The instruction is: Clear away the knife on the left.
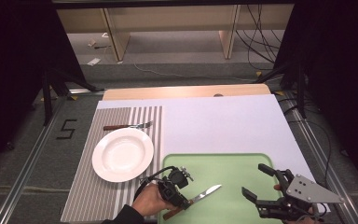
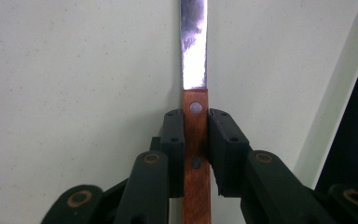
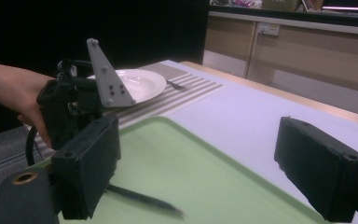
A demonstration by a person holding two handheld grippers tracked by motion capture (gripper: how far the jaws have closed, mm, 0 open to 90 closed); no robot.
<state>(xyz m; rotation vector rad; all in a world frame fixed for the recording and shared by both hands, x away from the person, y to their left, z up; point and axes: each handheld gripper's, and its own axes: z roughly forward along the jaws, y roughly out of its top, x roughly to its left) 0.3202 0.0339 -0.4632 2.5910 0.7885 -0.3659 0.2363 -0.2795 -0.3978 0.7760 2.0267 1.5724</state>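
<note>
Item: steel-bladed table knife with a brown wooden handle (image 1: 196, 198), lying on the pale green plastic tray (image 1: 233, 163) at the bench's 6 o'clock edge, blade tip toward 2 o'clock. Left tongs (image 2: 196, 133) clamped on the handle just behind the blade. Right tongs (image 1: 258, 179) spread wide, empty, at the tray's 4 o'clock corner. Round white plate (image 1: 123, 154) on the striped placemat (image 1: 86, 186), at 10 o'clock from the knife.

In the left gripper view the knife (image 2: 196, 140) runs off the top and bottom edges, its tip and handle end cut off. In the high view the green tray (image 1: 233, 163) is cut by the bottom edge, and the right gripper (image 1: 261, 184) hides part of it.
</note>
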